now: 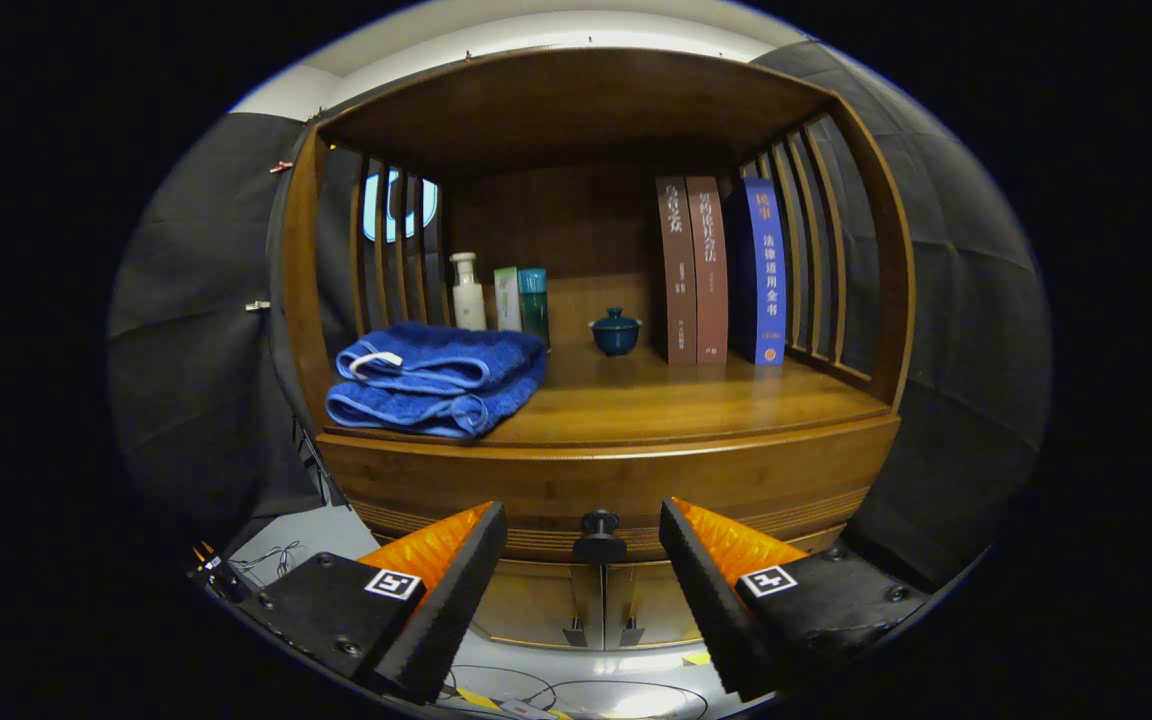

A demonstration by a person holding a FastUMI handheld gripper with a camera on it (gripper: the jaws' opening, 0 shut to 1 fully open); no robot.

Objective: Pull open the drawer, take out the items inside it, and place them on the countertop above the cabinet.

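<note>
A wooden cabinet fills the scene, with a shut drawer (596, 485) under its countertop (696, 405). The drawer's dark round knob (600, 536) sits a little ahead of my gripper (584, 525), in line with the gap between the two fingers. Both fingers are spread wide and hold nothing. A folded blue towel (436, 378) lies on the countertop to the left. The drawer's inside is hidden.
On the countertop's back stand a white bottle (467, 292), a green box (507, 298), a teal bottle (534, 303), a small blue lidded pot (615, 333) and three upright books (721, 270). Slatted side walls enclose the shelf. Lower cabinet doors (601, 605) are below the drawer.
</note>
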